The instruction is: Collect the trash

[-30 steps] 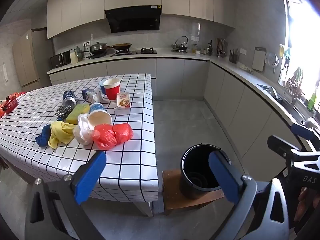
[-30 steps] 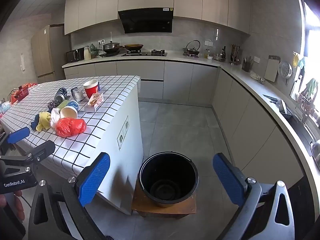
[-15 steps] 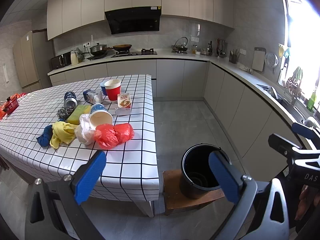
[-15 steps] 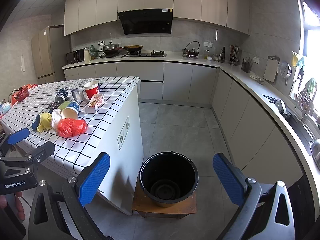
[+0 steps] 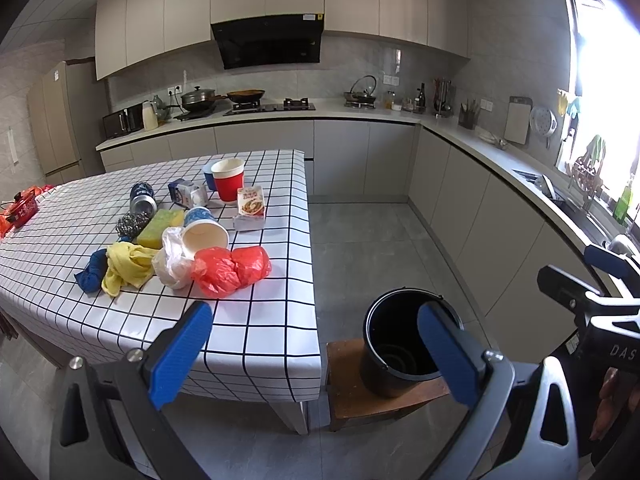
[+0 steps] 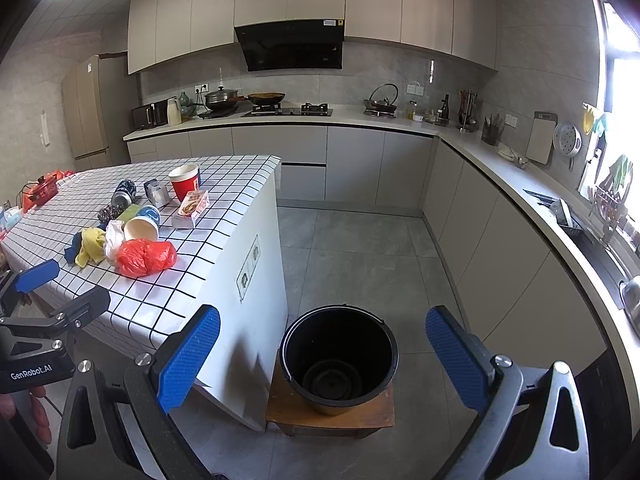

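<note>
Both the left gripper (image 5: 310, 350) and right gripper (image 6: 322, 354) hover level with jaws spread wide, empty, near the bucket (image 6: 339, 358); the bucket's contents look dim, possibly nothing.

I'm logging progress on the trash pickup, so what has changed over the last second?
Hardly anything. The left hand-held gripper has drifted slightly, so the table's things sit a touch lower and to the right in its view; nothing was grasped or released. The right hand-held gripper stays open over the empty black bucket on its wooden stool. The red bag and the other trash lie untouched on the checked table.
</note>
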`<act>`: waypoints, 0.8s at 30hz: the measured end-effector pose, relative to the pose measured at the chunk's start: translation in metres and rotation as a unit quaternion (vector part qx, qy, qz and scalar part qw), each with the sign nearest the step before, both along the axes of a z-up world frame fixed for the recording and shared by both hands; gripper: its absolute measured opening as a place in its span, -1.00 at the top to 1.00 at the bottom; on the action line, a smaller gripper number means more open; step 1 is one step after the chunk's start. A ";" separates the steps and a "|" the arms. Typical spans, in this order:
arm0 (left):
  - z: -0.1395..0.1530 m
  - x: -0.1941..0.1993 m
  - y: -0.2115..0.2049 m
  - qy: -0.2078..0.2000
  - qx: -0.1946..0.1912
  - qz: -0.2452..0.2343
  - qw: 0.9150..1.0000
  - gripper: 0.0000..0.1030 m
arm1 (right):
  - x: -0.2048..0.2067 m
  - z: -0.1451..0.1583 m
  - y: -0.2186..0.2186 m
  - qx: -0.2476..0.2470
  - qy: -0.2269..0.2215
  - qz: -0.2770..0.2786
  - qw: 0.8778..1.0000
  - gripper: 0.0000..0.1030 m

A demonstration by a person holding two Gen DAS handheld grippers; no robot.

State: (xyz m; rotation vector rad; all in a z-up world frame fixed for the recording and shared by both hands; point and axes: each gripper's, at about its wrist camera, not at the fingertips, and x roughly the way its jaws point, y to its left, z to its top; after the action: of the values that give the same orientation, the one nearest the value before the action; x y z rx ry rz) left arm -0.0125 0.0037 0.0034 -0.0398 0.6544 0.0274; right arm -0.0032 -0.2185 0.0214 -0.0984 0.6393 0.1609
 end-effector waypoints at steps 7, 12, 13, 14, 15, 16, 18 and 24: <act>-0.001 0.002 -0.003 -0.001 0.002 0.000 1.000 -1.00 | -0.002 0.002 0.000 0.001 -0.001 -0.002 1.000 -1.00; 0.000 0.000 -0.002 -0.001 0.002 0.000 1.000 -1.00 | -0.002 0.002 0.000 0.001 -0.002 -0.002 1.000 -1.00; 0.000 -0.001 -0.002 0.000 0.001 -0.001 1.000 -1.00 | -0.002 0.002 0.000 0.001 -0.002 -0.002 1.000 -1.00; 0.000 -0.001 -0.002 0.000 0.001 -0.001 1.000 -1.00 | -0.002 0.002 0.000 0.002 -0.001 -0.001 1.000 -1.00; 0.001 -0.002 -0.002 0.000 0.001 -0.001 1.000 -1.00 | -0.002 0.002 0.000 0.001 -0.002 -0.002 1.000 -1.00; 0.001 -0.002 -0.002 0.000 0.001 -0.001 1.000 -1.00 | -0.002 0.002 0.000 0.001 -0.002 -0.002 1.000 -1.00; -0.002 0.003 -0.003 0.000 0.001 -0.002 1.000 -1.00 | -0.002 0.002 0.000 0.001 -0.001 -0.002 1.000 -1.00; -0.002 0.003 -0.003 0.000 0.001 -0.002 1.000 -1.00 | -0.002 0.002 0.000 0.001 -0.001 -0.001 1.000 -1.00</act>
State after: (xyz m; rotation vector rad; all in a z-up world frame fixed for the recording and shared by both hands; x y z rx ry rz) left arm -0.0100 0.0008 0.0014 -0.0356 0.6545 0.0235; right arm -0.0053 -0.2189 0.0239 -0.0959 0.6362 0.1594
